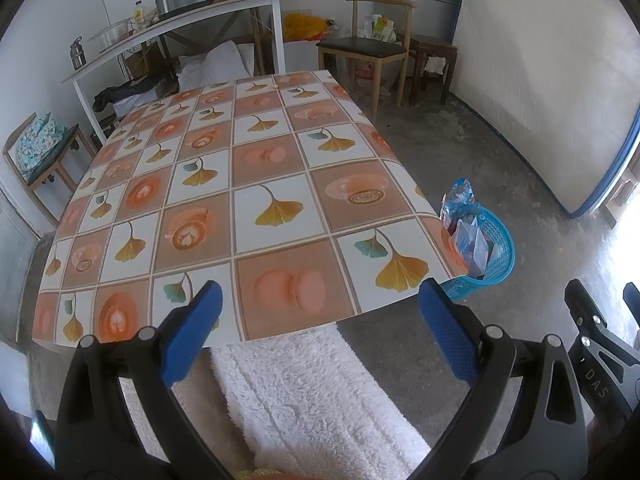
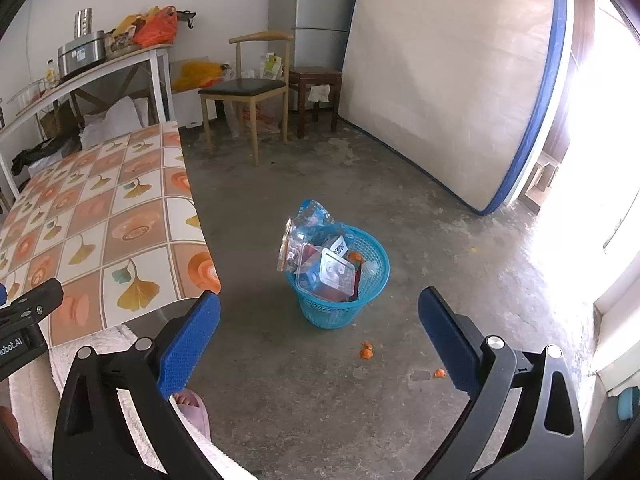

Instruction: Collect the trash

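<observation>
A blue plastic basket [image 2: 340, 300] stands on the concrete floor beside the table, filled with clear plastic packaging and wrappers [image 2: 316, 256]. From the left wrist view the basket [image 1: 494, 256] peeks out past the table's near right corner. Small orange scraps [image 2: 366, 351] lie on the floor in front of the basket. My left gripper [image 1: 318, 298] is open over the near edge of the table [image 1: 276, 152], holding nothing. My right gripper [image 2: 318, 306] is open above the floor, in front of the basket, with nothing between its blue pads.
The table wears a patterned orange and white cloth. A person's white fluffy garment [image 1: 316, 392] and a bare foot [image 2: 188, 399] are below the grippers. A wooden chair [image 2: 248, 88], a stool [image 2: 316, 92], a leaning mattress [image 2: 452, 80] and a cluttered side shelf [image 1: 180, 20] line the room.
</observation>
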The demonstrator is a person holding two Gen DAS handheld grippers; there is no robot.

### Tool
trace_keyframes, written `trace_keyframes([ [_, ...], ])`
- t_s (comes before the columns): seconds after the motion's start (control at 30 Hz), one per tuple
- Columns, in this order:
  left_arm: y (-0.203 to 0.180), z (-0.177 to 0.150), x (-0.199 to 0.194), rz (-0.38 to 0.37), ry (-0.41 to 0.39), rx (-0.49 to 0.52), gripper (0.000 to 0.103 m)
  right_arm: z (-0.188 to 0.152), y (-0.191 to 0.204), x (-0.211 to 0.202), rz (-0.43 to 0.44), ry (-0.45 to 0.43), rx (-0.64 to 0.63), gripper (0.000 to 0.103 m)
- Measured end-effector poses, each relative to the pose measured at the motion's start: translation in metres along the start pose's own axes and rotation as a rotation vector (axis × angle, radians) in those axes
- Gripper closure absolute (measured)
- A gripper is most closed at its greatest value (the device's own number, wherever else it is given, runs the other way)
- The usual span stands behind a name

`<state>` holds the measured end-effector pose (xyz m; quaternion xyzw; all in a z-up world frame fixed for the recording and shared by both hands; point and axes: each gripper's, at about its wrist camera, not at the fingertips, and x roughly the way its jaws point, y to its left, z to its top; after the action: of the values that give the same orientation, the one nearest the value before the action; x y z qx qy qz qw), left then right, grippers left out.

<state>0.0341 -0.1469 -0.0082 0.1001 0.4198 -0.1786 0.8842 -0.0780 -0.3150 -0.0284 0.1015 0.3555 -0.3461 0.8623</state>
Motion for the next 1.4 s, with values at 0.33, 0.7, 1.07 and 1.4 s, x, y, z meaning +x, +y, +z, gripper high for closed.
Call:
trace_keyframes([
  [0.33,0.0030,0.0001,-0.0012,0.011,-0.001,-0.002,0.009,0.0007,-0.0017,-0.0004,-0.002,-0.003,0.001,0.006],
  [0.7,0.0055,-0.0015,0.0010,0.021,0.008,-0.002,0.009,0.0003,-0.0020,0.0001,0.001,0.001,0.003,0.006],
  [1.07,0.0063,-0.0022,0.0020,0.022,0.010,-0.004,0.009,0.0011,-0.0019,0.0000,0.000,0.002,0.005,0.006],
  [1.4,0.0060,-0.0021,0.0024,0.024,0.009,-0.005,0.009,0.0005,-0.0009,-0.0005,0.003,0.003,0.009,0.006],
])
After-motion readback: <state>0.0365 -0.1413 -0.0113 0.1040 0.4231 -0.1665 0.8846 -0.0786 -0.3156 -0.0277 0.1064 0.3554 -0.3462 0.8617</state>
